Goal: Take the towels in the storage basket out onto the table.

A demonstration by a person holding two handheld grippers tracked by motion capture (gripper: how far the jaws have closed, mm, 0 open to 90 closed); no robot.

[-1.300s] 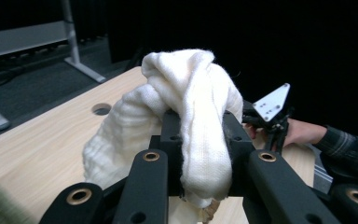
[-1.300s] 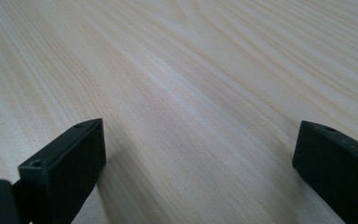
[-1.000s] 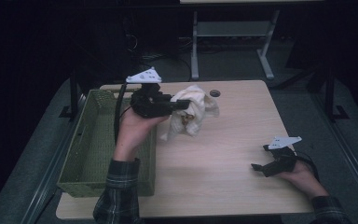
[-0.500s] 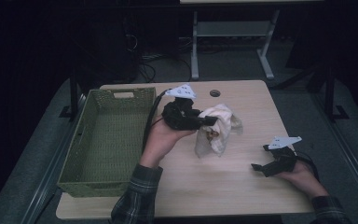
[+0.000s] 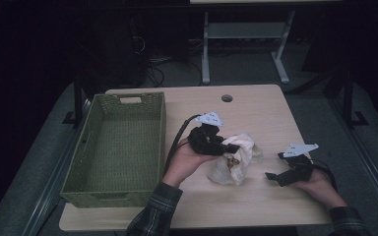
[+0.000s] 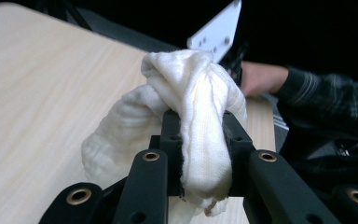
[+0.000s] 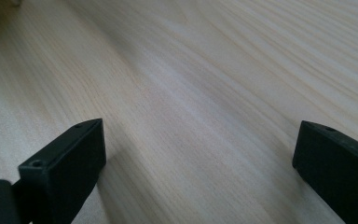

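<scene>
The left gripper point(image 6: 200, 154) has its jaw tips buried in the white cloth point(image 6: 191, 107); pad contact is concealed. The cloth's lower end beneath the gripper runs past the frame's bottom edge. The brownish patch on the cloth point(image 5: 233, 162) beside the gripper is too small to identify.

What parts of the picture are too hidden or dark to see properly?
- High view: the left claw tips, buried in the white cloth.
- Left gripper view: the cloth's lower end, behind the jaws and cut by the bottom edge.
- High view: the basket's near inside wall, hidden behind its rim.
- High view: floor beyond the table, too dark.
</scene>
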